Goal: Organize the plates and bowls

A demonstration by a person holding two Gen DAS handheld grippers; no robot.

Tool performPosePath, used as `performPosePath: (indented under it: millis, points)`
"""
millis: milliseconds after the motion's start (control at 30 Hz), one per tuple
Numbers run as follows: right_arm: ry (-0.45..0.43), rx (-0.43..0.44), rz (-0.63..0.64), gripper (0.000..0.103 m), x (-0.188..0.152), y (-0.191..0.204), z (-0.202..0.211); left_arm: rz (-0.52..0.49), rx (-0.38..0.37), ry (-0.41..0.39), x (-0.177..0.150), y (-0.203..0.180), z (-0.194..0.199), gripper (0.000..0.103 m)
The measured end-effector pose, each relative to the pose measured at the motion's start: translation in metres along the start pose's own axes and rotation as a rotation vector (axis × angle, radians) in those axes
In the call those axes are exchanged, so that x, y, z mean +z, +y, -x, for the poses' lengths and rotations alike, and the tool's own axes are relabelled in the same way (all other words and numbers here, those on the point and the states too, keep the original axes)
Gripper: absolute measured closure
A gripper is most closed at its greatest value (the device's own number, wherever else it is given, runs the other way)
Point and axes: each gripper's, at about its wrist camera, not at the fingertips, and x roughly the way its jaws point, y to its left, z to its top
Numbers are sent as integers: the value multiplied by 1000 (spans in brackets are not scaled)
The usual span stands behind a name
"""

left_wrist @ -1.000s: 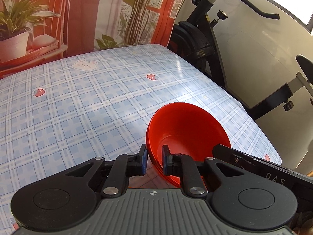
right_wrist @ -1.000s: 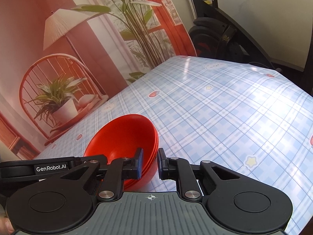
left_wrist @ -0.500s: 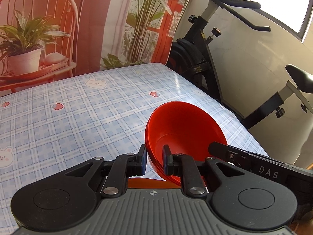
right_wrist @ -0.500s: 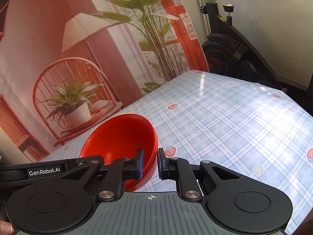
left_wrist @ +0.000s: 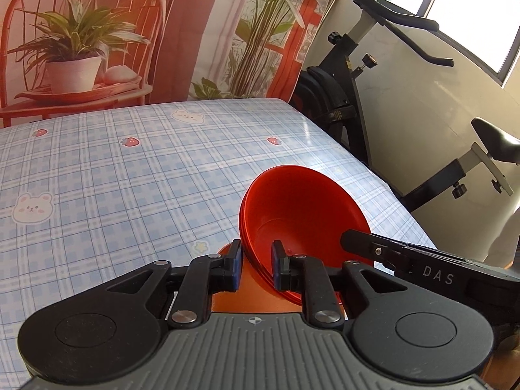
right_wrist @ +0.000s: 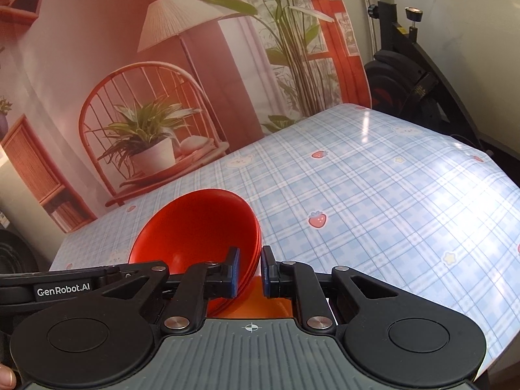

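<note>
Tongs, left (left_wrist: pixel 256 268) and right (right_wrist: pixel 250 271), each clamp the rim of one stack of red bowls (left_wrist: pixel 302 214).

**Colours and patterns on record**

We note glossy red nested bowls (left_wrist: pixel 302 208) (right_wrist: pixel 198 227), with an orange surface (left_wrist: pixel 256 302) beneath them. The tablecloth (left_wrist: pixel 130 182) (right_wrist: pixel 390 201) is pale blue and white plaid, printed with red strawberries, white bears and small yellow stars. Both the left gripper (left_wrist: pixel 256 268) and the right gripper (right_wrist: pixel 249 271) are black with blue pads and grey ribbed bodies. The backdrop (right_wrist: pixel 113 48) is terracotta red with green plants.
</note>
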Motion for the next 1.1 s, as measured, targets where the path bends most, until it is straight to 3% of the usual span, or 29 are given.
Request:
performPosePath:
  millis: [567, 1100]
  points:
    - [93, -21, 49, 90, -35, 15, 1, 60, 4, 32, -40, 15, 7, 83]
    - [143, -13, 40, 89, -47, 13, -7, 66, 27, 36, -50, 13, 12, 82]
